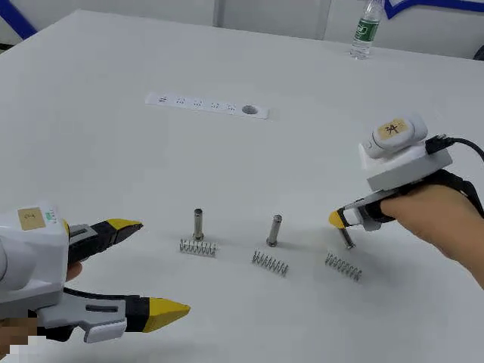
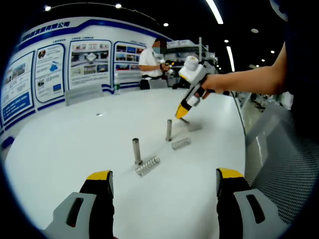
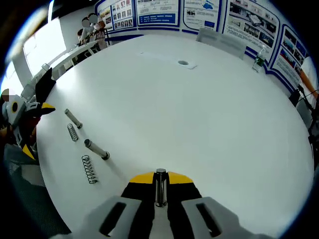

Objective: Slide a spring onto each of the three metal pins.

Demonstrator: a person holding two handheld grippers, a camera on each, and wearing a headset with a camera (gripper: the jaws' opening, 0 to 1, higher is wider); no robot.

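Observation:
Three metal pins stand in a row on the white table [image 1: 113, 151]: a left pin [image 1: 198, 224], a middle pin [image 1: 274, 230] and a right pin [image 1: 347, 239]. A spring lies in front of each: left spring [image 1: 197, 247], middle spring [image 1: 270, 263], right spring [image 1: 342, 266]. My right gripper [image 1: 338, 219] is shut on the right pin [image 3: 160, 186], which stands between its yellow tips. My left gripper [image 1: 151, 268] is open at the lower left, apart from the pins, with nothing between its jaws. The left gripper view shows the left pin [image 2: 136, 151] and left spring [image 2: 147, 165] ahead.
A white power strip [image 1: 206, 105] lies further back on the table. A water bottle [image 1: 366, 30] stands at the far edge. A person [image 2: 152, 62] stands beyond the table in the left gripper view.

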